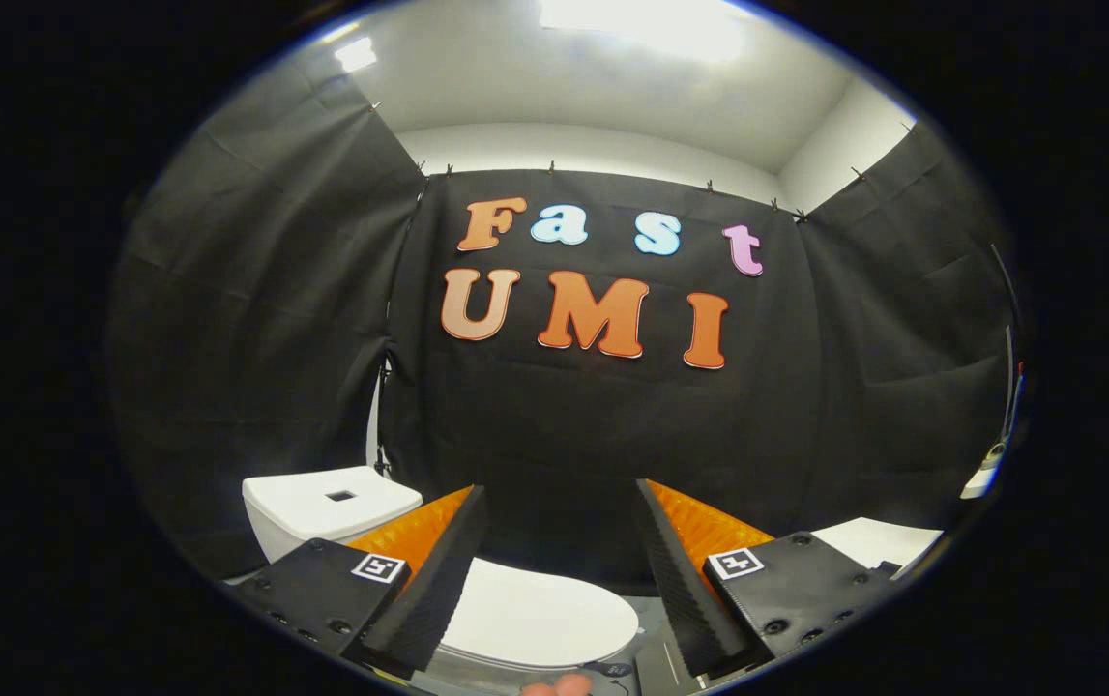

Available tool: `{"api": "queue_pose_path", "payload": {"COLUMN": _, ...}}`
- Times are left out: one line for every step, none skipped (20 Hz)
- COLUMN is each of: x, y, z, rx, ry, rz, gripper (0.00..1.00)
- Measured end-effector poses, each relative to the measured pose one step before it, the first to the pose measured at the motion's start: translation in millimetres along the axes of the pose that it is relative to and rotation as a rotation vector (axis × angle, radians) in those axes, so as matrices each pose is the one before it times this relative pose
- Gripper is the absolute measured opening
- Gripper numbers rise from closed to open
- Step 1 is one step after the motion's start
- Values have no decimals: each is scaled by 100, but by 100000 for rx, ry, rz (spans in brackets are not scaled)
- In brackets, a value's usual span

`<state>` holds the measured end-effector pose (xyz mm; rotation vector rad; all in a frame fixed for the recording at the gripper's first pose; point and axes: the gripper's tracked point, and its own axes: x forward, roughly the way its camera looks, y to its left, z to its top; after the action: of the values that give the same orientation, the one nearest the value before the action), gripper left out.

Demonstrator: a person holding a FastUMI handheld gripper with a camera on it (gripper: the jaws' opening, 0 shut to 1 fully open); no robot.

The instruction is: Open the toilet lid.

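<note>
Jaws (562, 556) are standing wide open w/ nothing between them but air, holding nothing. Both fingers (438, 570) are pointing fwd toward the black cloth wall (602, 435) at the back of the booth.

Toilet lid (535, 614) is lying down flat, closed, white & oval. It's sitting low between the two fingers and just ahead of them, w/ the left finger overlapping its left edge in the view; not touching as far as can be told. Lid's far rim is reaching approx. to the middle of the gap between the fingers.

Toilet tank (327, 507) is standing beyond the left finger, white, w/ a small dark square on its top, right up against the cloth wall.

Beyond the right finger a flat white surface (878, 541) is showing — poss. a counter or sink top, too cropped to tell.

At the very bottom, below the lid and between the fingers, a bit of a fingertip (559, 686) of the person is peeking in, next to a small dark part of the rig.

Ceiling (612, 87) above the cloth is glowing white w/ a bright light.
</note>
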<state>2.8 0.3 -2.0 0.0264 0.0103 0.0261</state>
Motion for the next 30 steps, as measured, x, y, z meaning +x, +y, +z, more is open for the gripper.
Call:
{"api": "queue_pose_path", "payload": {"x": -78, "y": 129, "z": 70, "rx": -245, "ry": -154, "rz": 308, "gripper": 98}}
{"api": "queue_pose_path", "payload": {"x": 1, "y": 103, "z": 61, "rx": -265, "ry": -134, "rz": 207, "gripper": 98}}
{"api": "queue_pose_path", "payload": {"x": -123, "y": 115, "z": 80, "rx": -248, "ry": -33, "rz": 174, "gripper": 98}}
{"api": "queue_pose_path", "payload": {"x": 50, "y": 58, "z": -105, "rx": -232, "ry": -105, "rz": 322, "gripper": 98}}
{"api": "queue_pose_path", "payload": {"x": 44, "y": 38, "z": -86, "rx": -87, "ry": 55, "rz": 381, "gripper": 98}}
{"api": "queue_pose_path", "payload": {"x": -123, "y": 107, "z": -63, "rx": 70, "ry": 38, "rz": 233, "gripper": 98}}
{"api": "queue_pose_path", "payload": {"x": 32, "y": 119, "z": 50, "rx": 260, "ry": 89, "rz": 126, "gripper": 98}}
{"api": "queue_pose_path", "payload": {"x": 28, "y": 80, "z": -157, "rx": 239, "ry": 144, "rz": 256, "gripper": 98}}
{"api": "queue_pose_path", "payload": {"x": -15, "y": 9, "z": -47, "rx": -9, "ry": 97, "rz": 114, "gripper": 98}}
{"api": "queue_pose_path", "payload": {"x": 74, "y": 9, "z": 91, "rx": -105, "ry": 46, "rz": 68, "gripper": 98}}
{"api": "queue_pose_path", "payload": {"x": -73, "y": 14, "z": 9, "rx": -35, "ry": -121, "rz": 125, "gripper": 98}}
{"api": "queue_pose_path", "payload": {"x": 147, "y": -7, "z": -8, "rx": 486, "ry": -86, "rz": 104, "gripper": 98}}
{"api": "queue_pose_path", "payload": {"x": 25, "y": 78, "z": -221, "rx": 1091, "ry": 480, "rz": 290, "gripper": 98}}
{"api": "queue_pose_path", "payload": {"x": -1, "y": -62, "z": -390, "rx": 1386, "ry": 251, "rz": 87, "gripper": 98}}
{"api": "queue_pose_path", "payload": {"x": -123, "y": 54, "z": -73, "rx": 1480, "ry": -39, "rz": 394, "gripper": 98}}
{"api": "queue_pose_path", "payload": {"x": -16, "y": 169, "z": -199, "rx": 1528, "ry": 72, "rz": 856, "gripper": 98}}
{"api": "queue_pose_path", "payload": {"x": -39, "y": 164, "z": -255, "rx": 1372, "ry": -10, "rz": 719, "gripper": 98}}
{"api": "queue_pose_path", "payload": {"x": 109, "y": 302, "z": -257, "rx": 1349, "ry": 137, "rz": 1199, "gripper": 98}}
{"api": "queue_pose_path", "payload": {"x": 72, "y": 232, "z": -345, "rx": 1658, "ry": 383, "rz": 992, "gripper": 98}}
{"api": "queue_pose_path", "payload": {"x": 282, "y": -121, "z": -417, "rx": 2410, "ry": 496, "rz": -56, "gripper": 98}}
{"api": "queue_pose_path", "payload": {"x": 367, "y": -219, "z": -256, "rx": 3340, "ry": 105, "rz": -640, "gripper": 98}}
{"api": "queue_pose_path", "payload": {"x": 343, "y": -260, "z": -453, "rx": 4247, "ry": 279, "rz": -420, "gripper": 98}}
{"api": "queue_pose_path", "payload": {"x": 439, "y": -147, "z": -595, "rx": 3641, "ry": 409, "rz": 282, "gripper": 98}}
{"api": "queue_pose_path", "payload": {"x": 347, "y": -518, "z": -566, "rx": 2829, "ry": 756, "rz": -759, "gripper": 98}}
{"api": "queue_pose_path", "payload": {"x": 361, "y": -848, "z": -470, "rx": 2369, "ry": 817, "rz": -1463, "gripper": 98}}
{"api": "queue_pose_path", "payload": {"x": 355, "y": -900, "z": -610, "rx": 2996, "ry": 1154, "rz": -1231, "gripper": 98}}
{"api": "queue_pose_path", "payload": {"x": 271, "y": -1033, "z": -769, "rx": 4456, "ry": 1525, "rz": -1221, "gripper": 98}}
{"api": "queue_pose_path", "payload": {"x": 456, "y": -1079, "z": -821, "rx": 5433, "ry": 1706, "rz": -1276, "gripper": 99}}
{"api": "queue_pose_path", "payload": {"x": 252, "y": -1436, "z": -807, "rx": 5257, "ry": 1061, "rz": -1824, "gripper": 100}}
{"api": "queue_pose_path", "payload": {"x": 298, "y": -1534, "z": -681, "rx": 4457, "ry": 208, "rz": -2046, "gripper": 99}}
